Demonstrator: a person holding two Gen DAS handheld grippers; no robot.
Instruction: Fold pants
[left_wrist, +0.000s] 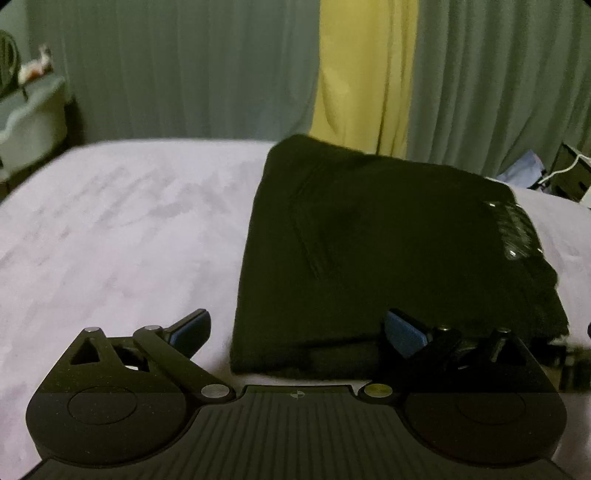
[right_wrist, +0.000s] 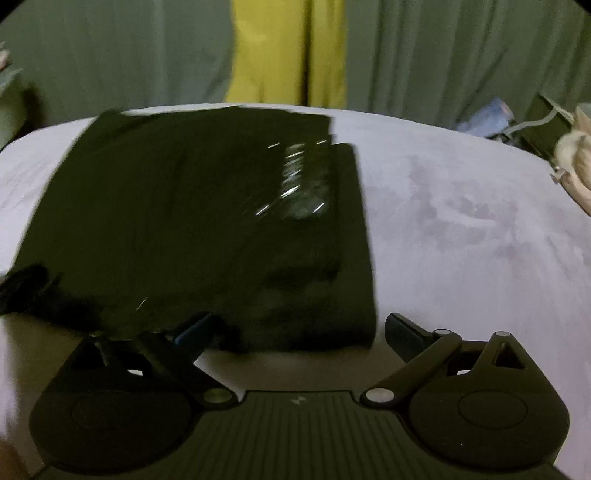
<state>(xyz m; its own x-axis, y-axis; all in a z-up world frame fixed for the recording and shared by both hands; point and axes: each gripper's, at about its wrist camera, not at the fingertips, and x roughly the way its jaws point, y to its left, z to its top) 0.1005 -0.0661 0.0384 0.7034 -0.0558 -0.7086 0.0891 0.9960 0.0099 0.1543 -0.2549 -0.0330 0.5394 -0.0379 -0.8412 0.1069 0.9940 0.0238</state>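
Note:
Black pants lie folded into a thick square stack on the lilac bed sheet. A shiny patch with studs shows near their right edge. My left gripper is open and empty, just in front of the stack's near left corner. In the right wrist view the same pants lie ahead and left. My right gripper is open and empty at the stack's near right corner. The left gripper's dark body shows at the far left of that view.
Green curtains with a yellow strip hang behind the bed. A pale tub stands at the left. Boxes and cables sit at the right. Bare sheet lies right of the pants.

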